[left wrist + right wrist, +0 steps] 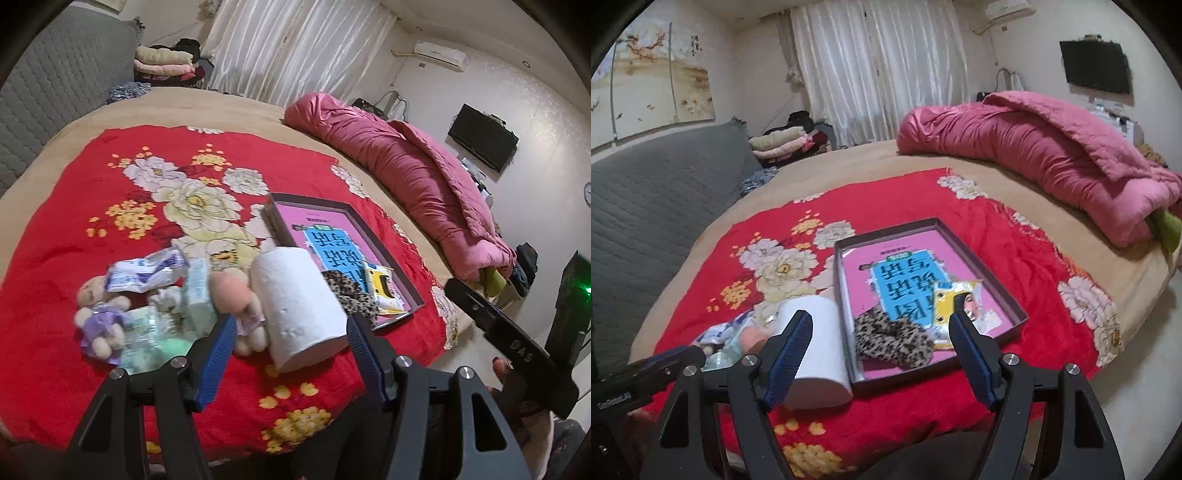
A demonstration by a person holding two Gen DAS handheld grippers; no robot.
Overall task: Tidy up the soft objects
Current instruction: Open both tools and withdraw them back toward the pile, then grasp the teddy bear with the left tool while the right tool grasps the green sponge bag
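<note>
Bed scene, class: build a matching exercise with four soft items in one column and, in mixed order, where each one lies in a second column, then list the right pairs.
Column 1
1. leopard scrunchie
2. toilet paper roll
3. teddy in purple dress
4. pink quilt

Column 2
A. bunched up at the far edge of the bed
B. inside the box, near its front corner
C. on the red blanket, between the open fingers of the left hand-held gripper
D. on the red blanket, at the left end of the pile of packets

Pairs: 1-B, 2-C, 3-D, 4-A
</note>
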